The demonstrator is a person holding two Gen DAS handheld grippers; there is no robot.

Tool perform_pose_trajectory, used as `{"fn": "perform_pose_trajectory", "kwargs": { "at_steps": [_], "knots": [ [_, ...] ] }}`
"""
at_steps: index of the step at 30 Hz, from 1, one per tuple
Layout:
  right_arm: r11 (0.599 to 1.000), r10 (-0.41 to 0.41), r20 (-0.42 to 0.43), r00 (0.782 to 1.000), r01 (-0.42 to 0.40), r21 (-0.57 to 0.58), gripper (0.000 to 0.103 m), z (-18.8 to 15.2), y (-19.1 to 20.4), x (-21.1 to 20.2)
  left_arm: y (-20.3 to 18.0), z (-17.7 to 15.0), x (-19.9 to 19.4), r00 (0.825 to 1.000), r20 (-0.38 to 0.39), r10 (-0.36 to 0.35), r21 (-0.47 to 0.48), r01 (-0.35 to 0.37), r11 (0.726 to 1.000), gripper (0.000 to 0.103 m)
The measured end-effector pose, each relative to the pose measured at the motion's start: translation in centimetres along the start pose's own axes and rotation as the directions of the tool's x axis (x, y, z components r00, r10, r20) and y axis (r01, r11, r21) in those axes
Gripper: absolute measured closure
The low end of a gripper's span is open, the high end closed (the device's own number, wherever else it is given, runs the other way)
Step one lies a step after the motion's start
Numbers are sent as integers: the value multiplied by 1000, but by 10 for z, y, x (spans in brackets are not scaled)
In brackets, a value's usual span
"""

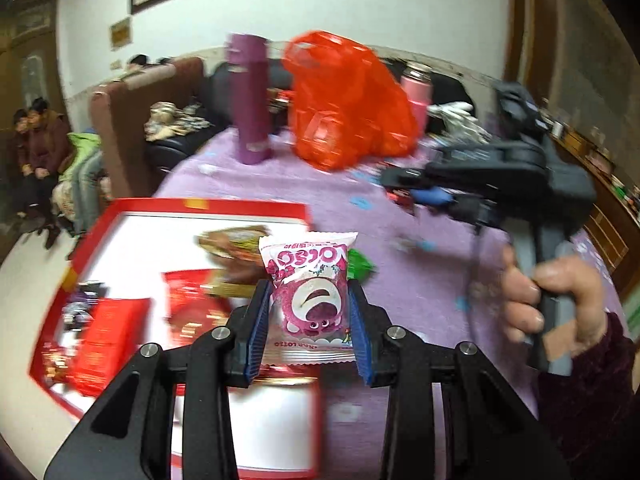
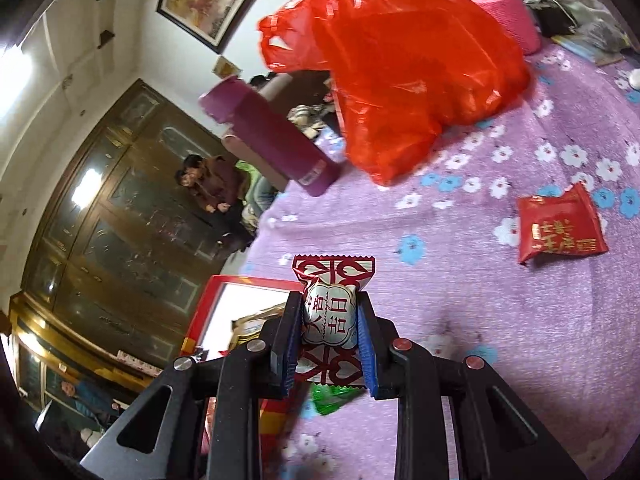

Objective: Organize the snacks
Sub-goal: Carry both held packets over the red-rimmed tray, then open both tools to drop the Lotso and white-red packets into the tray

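Note:
My left gripper point(image 1: 308, 300) is shut on a pink and white snack packet with a bear face point(image 1: 308, 284), held above the near right corner of a red-rimmed white box point(image 1: 132, 206). The box holds several red and brown snack packs point(image 1: 108, 340). My right gripper point(image 2: 329, 316) is shut on a red and silver candy packet point(image 2: 331, 314), above the purple flowered tablecloth point(image 2: 460, 280) just right of the box corner point(image 2: 212, 284). A red snack packet point(image 2: 560, 228) lies loose on the cloth at the right. A green wrapper point(image 2: 330, 398) lies under my right gripper.
A red plastic bag point(image 1: 348, 100) slumps at the back of the table. A purple bottle point(image 1: 250, 100) stands left of it and a pink bottle point(image 1: 418, 92) behind it. A person's hand point(image 1: 560, 296) holds the right gripper's handle. People sit at far left point(image 1: 36, 140).

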State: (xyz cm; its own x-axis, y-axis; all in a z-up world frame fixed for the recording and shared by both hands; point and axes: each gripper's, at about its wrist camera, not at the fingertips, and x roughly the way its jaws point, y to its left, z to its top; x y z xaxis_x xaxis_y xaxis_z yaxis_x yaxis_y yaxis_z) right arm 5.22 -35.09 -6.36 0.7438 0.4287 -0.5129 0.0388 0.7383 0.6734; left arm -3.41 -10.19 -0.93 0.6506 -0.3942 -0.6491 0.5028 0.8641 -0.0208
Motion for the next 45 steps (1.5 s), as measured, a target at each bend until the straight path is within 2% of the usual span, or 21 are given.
{"fn": "perform_pose_trajectory", "kwargs": {
  "at_steps": [5,11,13,23,36,45],
  "knots": [
    [998,48,-17,999,-49,-37,78,-7,16,4,27,2,2,994,26,111,-28,-110,994,68],
    [990,111,-54,992,-115,-78,78,-20,37,13,49,-1,3,971,38,235,-46,-233,971,68],
    [985,135,-77,988,-142,-99,78,-27,46,18,53,-2,3,967,35,254,-50,-252,966,68],
    [962,171,-185,968,-205,-181,77,-60,82,42,62,-8,4,953,28,303,-55,-301,952,68],
    [962,165,-189,968,-200,-187,75,-60,81,42,66,-9,4,949,22,315,-59,-313,948,68],
    [951,163,-225,961,-213,-222,75,-69,89,48,76,-12,6,942,5,336,-74,-335,939,68]
  ]
}}
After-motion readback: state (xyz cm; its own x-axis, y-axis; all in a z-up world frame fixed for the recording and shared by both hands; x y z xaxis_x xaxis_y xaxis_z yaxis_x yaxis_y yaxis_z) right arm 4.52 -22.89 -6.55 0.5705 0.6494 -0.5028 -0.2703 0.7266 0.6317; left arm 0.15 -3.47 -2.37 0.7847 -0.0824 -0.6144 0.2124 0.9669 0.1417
